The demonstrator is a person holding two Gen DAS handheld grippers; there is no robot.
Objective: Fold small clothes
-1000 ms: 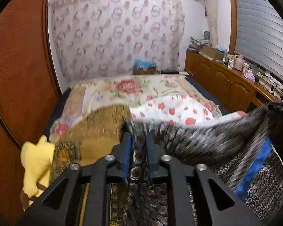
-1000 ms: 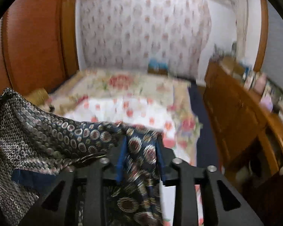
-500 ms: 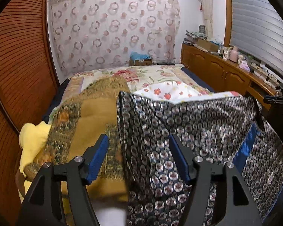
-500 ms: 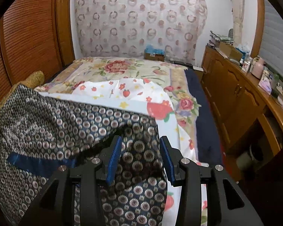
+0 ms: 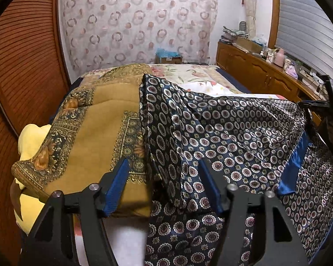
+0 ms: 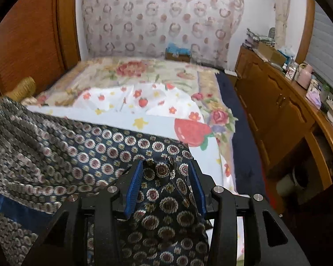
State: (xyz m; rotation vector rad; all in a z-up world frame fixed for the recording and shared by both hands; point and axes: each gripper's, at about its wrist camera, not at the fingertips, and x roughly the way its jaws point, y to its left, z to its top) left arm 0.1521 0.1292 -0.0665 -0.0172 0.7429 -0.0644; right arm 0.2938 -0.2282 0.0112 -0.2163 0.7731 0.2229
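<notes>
A dark blue garment with a ring pattern [image 5: 228, 137] lies spread over the near end of the bed, with a plain blue band [image 5: 292, 166] on its right part. My left gripper [image 5: 164, 166] is open just above its left edge, touching nothing. In the right wrist view the same garment [image 6: 82, 153] lies at the lower left. My right gripper [image 6: 166, 166] is open, with a fold of the cloth lying loose between the blue pads [image 6: 134, 184]. The right gripper [image 5: 328, 104] also shows at the far right of the left wrist view.
A mustard patterned blanket [image 5: 93, 137] and a yellow cloth [image 5: 31, 137] lie left of the garment. A white strawberry-print cloth [image 6: 144, 102] covers the bed's middle. A wooden wardrobe [image 5: 18, 66] stands at the left, a wooden sideboard [image 6: 281, 110] with clutter at the right.
Both grippers were shut on the garment and held it up; they have opened and let it drop onto the bed. The garment now lies spread out.
</notes>
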